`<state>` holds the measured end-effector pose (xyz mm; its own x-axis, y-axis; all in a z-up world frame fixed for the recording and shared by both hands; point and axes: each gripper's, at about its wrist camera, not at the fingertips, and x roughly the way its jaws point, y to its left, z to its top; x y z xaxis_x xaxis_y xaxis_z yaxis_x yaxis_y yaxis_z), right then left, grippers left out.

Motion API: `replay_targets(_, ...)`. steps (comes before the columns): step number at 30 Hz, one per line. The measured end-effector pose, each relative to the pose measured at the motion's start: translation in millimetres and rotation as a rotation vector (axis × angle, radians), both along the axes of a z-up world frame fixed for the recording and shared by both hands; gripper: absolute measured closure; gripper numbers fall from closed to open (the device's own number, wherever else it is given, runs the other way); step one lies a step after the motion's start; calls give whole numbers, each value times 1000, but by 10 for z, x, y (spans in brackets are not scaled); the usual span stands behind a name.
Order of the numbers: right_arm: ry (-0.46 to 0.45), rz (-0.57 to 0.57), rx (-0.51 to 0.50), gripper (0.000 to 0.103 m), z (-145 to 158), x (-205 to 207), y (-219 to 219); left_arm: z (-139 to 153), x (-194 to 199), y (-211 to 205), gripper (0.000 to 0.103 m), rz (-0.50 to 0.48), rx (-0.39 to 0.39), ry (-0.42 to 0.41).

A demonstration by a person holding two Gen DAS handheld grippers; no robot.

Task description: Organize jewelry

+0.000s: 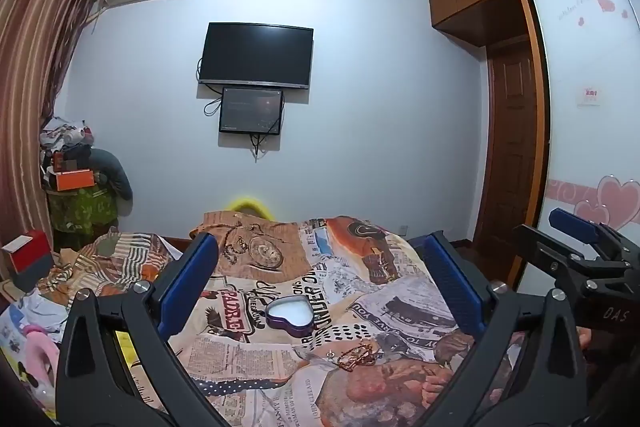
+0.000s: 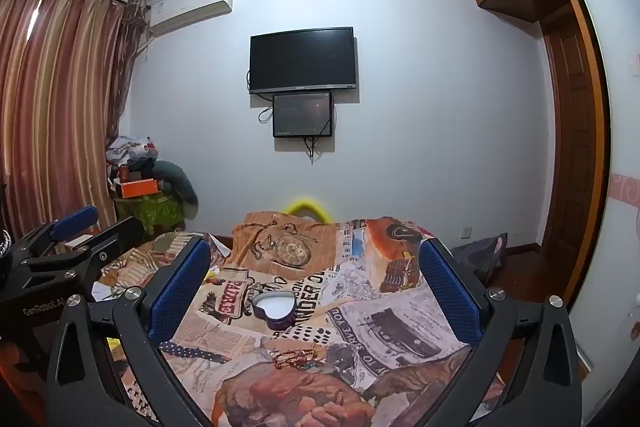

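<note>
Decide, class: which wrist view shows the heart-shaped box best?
The left wrist view: the heart-shaped box appears larger there, its pale interior open to the camera. In the right wrist view, the box looks smaller, though unobstructed.

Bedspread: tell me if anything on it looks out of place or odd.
The jewelry lies in a loose tangled heap on the bare bedspread, apart from the open heart-shaped box, which looks empty. Nothing appears spilled or damaged. Both grippers' jaws stand open, holding nothing.
</note>
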<state>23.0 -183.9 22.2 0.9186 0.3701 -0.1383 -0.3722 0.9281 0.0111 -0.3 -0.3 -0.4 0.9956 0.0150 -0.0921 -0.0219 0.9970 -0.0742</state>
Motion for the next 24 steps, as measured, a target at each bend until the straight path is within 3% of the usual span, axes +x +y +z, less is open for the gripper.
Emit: replay_targets(24,17,-4,-5,0,-23,27,39,-4,59,-77,0,-6,34,26)
